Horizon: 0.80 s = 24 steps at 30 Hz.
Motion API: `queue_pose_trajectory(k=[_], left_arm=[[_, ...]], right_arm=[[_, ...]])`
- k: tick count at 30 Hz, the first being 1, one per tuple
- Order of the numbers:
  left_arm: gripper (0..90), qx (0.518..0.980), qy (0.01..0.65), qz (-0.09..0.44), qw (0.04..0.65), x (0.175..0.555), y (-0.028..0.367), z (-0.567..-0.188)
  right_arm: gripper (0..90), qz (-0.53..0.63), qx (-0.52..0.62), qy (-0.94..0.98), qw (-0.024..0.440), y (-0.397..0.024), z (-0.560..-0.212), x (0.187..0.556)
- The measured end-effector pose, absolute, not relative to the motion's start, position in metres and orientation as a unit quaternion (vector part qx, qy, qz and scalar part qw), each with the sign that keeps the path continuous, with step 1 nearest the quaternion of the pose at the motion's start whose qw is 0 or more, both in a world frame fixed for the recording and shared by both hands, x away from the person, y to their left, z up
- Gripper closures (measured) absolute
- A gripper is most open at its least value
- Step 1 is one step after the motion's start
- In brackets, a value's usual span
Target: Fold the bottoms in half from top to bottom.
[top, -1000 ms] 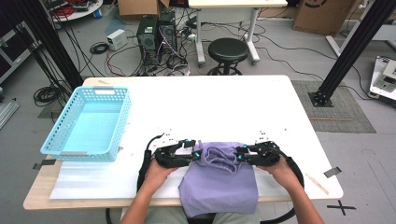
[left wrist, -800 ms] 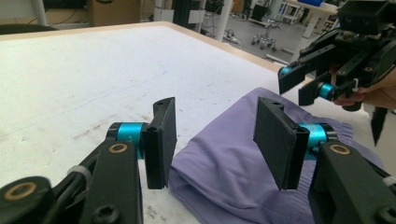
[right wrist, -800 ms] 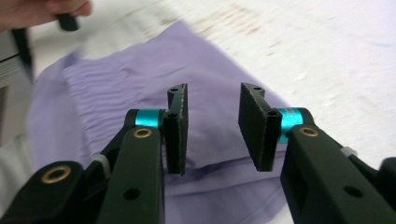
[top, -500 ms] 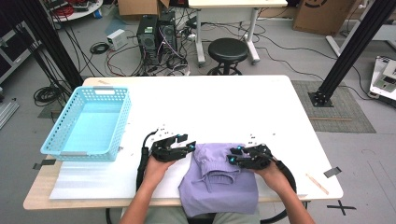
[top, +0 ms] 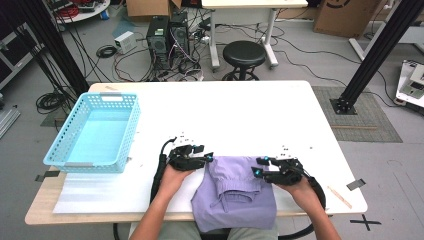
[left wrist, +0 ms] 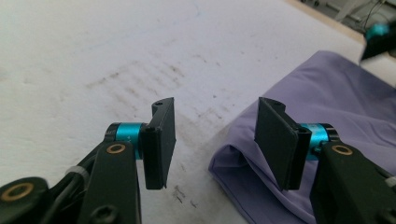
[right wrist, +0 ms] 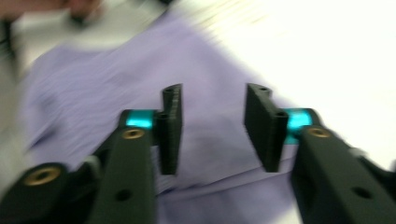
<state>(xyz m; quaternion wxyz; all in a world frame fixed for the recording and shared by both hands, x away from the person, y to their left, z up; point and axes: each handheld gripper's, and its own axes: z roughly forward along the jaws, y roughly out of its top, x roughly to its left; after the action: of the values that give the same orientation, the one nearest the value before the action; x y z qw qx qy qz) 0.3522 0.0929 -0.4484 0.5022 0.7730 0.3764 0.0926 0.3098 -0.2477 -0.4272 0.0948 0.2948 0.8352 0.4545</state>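
Grippers first: my left gripper (left wrist: pixel 212 140) stands about half open with nothing between its black jaws, which hover over the bare white worktop (top: pixel 260 115) right at the left corner of the folded lilac cloth garment (top: pixel 237 192). My right gripper (right wrist: pixel 212 133) is also roughly half open; its jaws have just been opening, and they hang over the cloth without pinching it. The right gripper view is blurred, so I cannot tell whether the tips brush the fabric.

The garment lies at the near edge of the worktop, between my two hands, its lower part draping toward the edge. I judge the step in hand to be another fold. To do it well, I would drop both grippers level onto matching corners, bite through every layer of the fold, not just the top one, then lift and carry together so the crease stays straight.

Count: two grippers, one lilac garment, one light blue perforated plastic basket (top: pixel 95 132) standing well apart at the left, holding nothing I can see.
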Motion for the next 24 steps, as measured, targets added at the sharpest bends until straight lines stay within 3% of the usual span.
queue_pose_trajectory(k=[7, 16, 20, 24], left_arm=[[51.0, 0.796, 0.386, 0.096, 0.456, 0.355, 0.084, -0.451], [64.7, 0.815, 0.379, 0.100, 0.426, 0.346, 0.086, -0.449], [52.6, 0.782, 0.395, 0.112, 0.469, 0.348, 0.096, -0.447], [49.6, 0.778, 0.394, 0.097, 0.480, 0.357, 0.096, -0.448]], right_arm=[[55.4, 0.399, 0.330, 0.845, 0.133, -0.237, -0.441, 0.324], [58.8, 0.355, 0.332, 0.863, 0.138, -0.250, -0.444, 0.316], [56.1, 0.404, 0.341, 0.839, 0.130, -0.260, -0.436, 0.316], [52.0, 0.416, 0.365, 0.819, 0.152, -0.261, -0.430, 0.327]])
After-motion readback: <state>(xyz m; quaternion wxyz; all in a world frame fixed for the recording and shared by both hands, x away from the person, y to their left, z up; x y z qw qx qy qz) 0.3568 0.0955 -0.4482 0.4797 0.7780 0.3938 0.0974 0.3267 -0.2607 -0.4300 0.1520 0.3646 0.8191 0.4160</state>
